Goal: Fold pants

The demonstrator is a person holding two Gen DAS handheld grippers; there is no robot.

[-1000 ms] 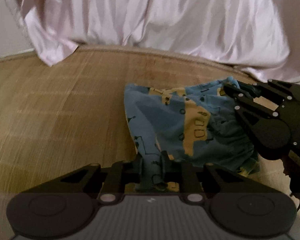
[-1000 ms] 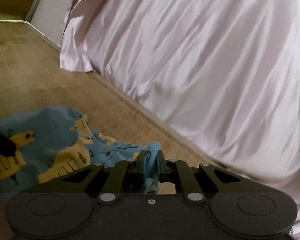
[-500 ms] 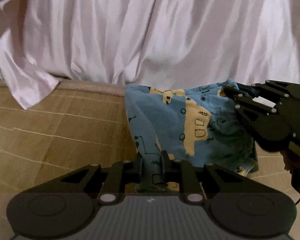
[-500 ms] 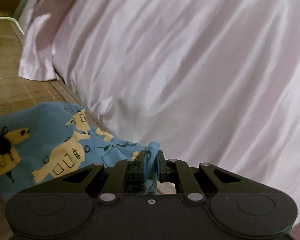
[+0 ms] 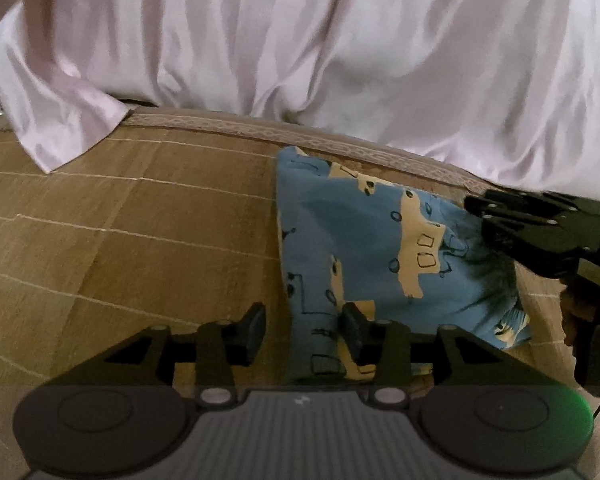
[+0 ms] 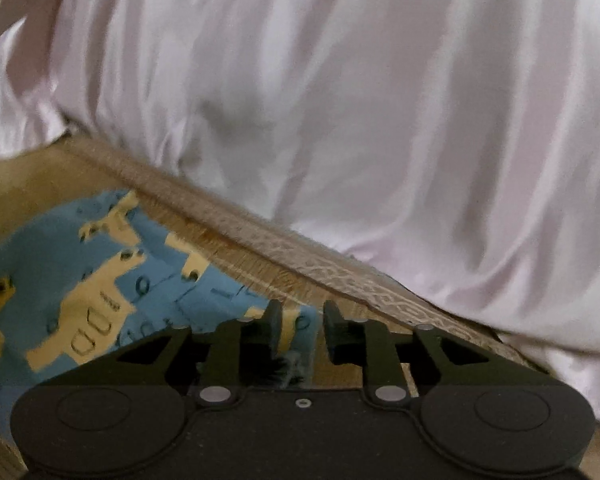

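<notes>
Seen from the left wrist camera, a woven straw-coloured mat (image 5: 112, 240) fills the left side, crossed by pale seam lines. A pale pink satin sheet (image 5: 300, 40) hangs along the far side, and one corner of it drapes onto the mat at the far left. Low in the middle, the left gripper (image 5: 303, 328) has its two dark fingers spread apart, gripping nothing; the near edge of the pants (image 5: 364, 248) lies between them, close to the right-hand finger. The pants are small and light blue with yellow vehicle shapes outlined in black. They lie flat on the mat, right of centre, with their far corner close to the mat's patterned border (image 5: 340, 142). At the far right, the right gripper (image 5: 474, 204) reaches in at the right edge of the pants. Seen from the right wrist camera, the pants (image 6: 80, 280) lie to the left, and the right gripper (image 6: 302, 322) has its fingers parted, with a bit of cloth edge beside the left-hand finger but not pinched.
</notes>
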